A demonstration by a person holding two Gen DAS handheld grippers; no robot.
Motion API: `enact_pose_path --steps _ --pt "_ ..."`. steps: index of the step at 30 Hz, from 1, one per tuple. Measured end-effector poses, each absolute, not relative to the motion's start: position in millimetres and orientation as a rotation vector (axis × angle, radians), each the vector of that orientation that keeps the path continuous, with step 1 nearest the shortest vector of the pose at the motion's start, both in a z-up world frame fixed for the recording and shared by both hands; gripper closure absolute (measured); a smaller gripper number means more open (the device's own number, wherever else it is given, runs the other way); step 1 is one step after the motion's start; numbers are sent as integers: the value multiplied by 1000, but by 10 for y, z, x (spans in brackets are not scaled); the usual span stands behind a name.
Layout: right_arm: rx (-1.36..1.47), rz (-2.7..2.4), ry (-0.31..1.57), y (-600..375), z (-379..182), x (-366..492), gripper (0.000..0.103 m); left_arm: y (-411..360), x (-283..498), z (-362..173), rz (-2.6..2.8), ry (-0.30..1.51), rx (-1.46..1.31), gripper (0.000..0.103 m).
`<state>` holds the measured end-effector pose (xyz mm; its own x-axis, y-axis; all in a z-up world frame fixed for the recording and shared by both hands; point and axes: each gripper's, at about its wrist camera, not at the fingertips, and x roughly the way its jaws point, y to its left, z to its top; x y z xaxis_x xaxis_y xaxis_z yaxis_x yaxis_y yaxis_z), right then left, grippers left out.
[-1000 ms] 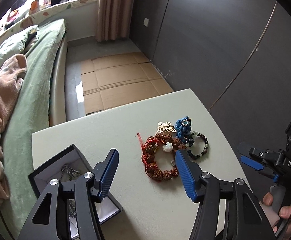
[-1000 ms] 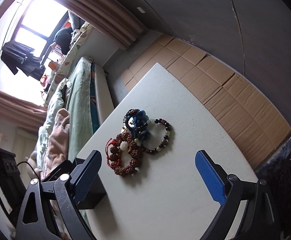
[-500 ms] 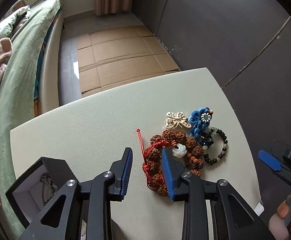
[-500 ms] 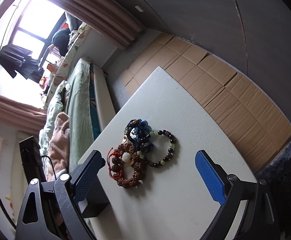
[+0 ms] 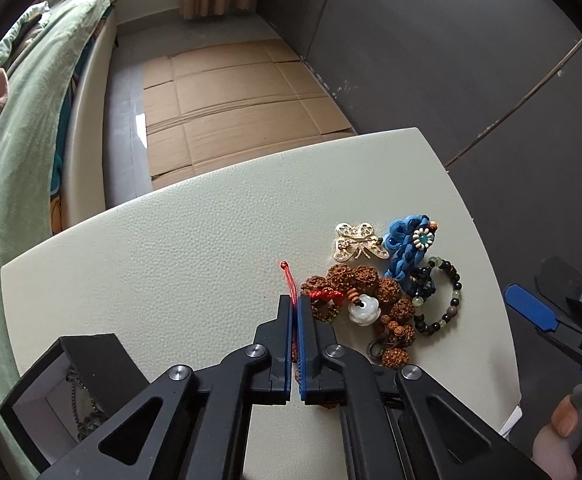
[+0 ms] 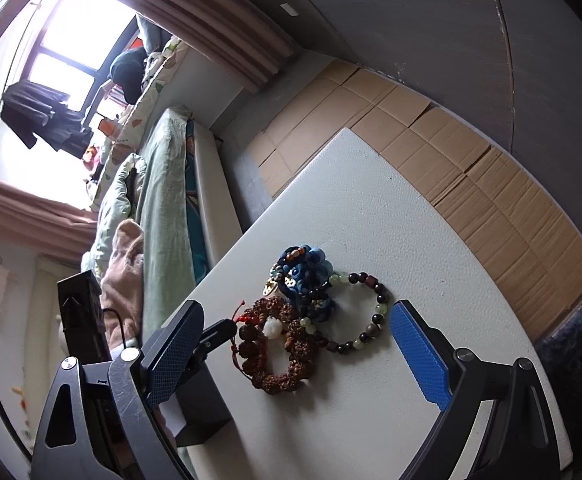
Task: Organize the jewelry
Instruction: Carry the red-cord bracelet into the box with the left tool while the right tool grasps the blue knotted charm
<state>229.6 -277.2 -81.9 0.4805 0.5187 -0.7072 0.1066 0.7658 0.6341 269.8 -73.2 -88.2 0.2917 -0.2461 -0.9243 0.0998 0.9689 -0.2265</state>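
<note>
Left gripper (image 5: 295,308) was clamped on red cord (image 5: 289,283) of brown seed-bead bracelet (image 5: 365,286), lying on white table (image 5: 171,248) beside open jewelry box (image 5: 51,408). Right gripper (image 6: 295,340) was held wide, empty. Bracelet judged light, limp; cord thin, slippery, best pinched near knot.

bracelets: 3 (image 5: 355,308) | butterfly brooch: 1 (image 5: 358,242) | open jewelry box: 1 (image 5: 91,364) | hand-held grippers: 2 (image 5: 294,312)

Bed with green cover (image 5: 23,152) far left; flattened cardboard (image 5: 231,92) on floor beyond table; curtain (image 6: 219,28) at far window.
</note>
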Motion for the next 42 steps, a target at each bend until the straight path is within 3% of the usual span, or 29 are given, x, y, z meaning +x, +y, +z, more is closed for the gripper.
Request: enact_pose_path --steps 7,14,18,20,22,35,36,39,42 --pt "684 296 1090 -2622 -924 2468 31 -713 2680 -611 -295 1202 -184 102" --pt "706 320 1108 -2472 -1071 2552 42 -651 2643 -279 -326 1127 -216 102" --pt "707 322 1111 -2403 -1160 2581 53 -568 2587 -154 -318 1100 -214 102" --pt "699 312 1109 -2388 -1188 2588 67 -512 2547 -113 -312 1090 -219 102" --pt "709 310 1105 -2412 -1210 2580 99 -456 2487 -65 -300 1069 -226 102" --pt "716 333 1008 -2545 -902 2354 100 -105 2075 122 -268 924 -357 102" --pt "718 338 1027 -2539 -920 2372 97 -65 2064 121 -261 920 -361 102" --pt "693 328 1045 -2503 -969 2430 48 17 2036 131 -243 910 -378 102" --pt "684 320 1016 -2489 -927 2448 47 111 2012 158 -221 891 -391 102"
